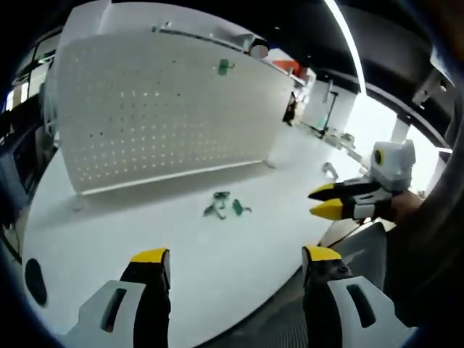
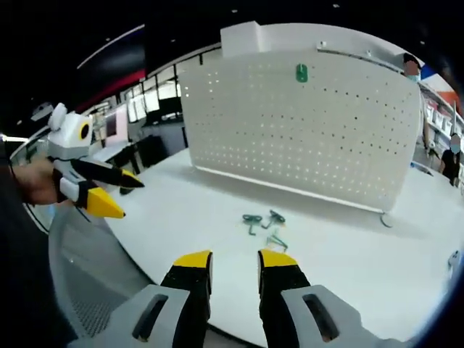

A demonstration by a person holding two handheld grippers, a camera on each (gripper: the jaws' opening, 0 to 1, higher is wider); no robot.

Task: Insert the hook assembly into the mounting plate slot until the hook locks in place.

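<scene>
We're still at the very start, by the look of it — nothing picked up. The left gripper has its jaws wide apart and empty, and the right gripper has a narrow gap with nothing in it. The green hooks lie in a little heap on the white table, well short of the pegboard standing behind them; one green hook already hangs near its top. Next we'd reach in and grab a single hook — tangling looks likely. Behind is a big open workshop with strip lighting.
</scene>
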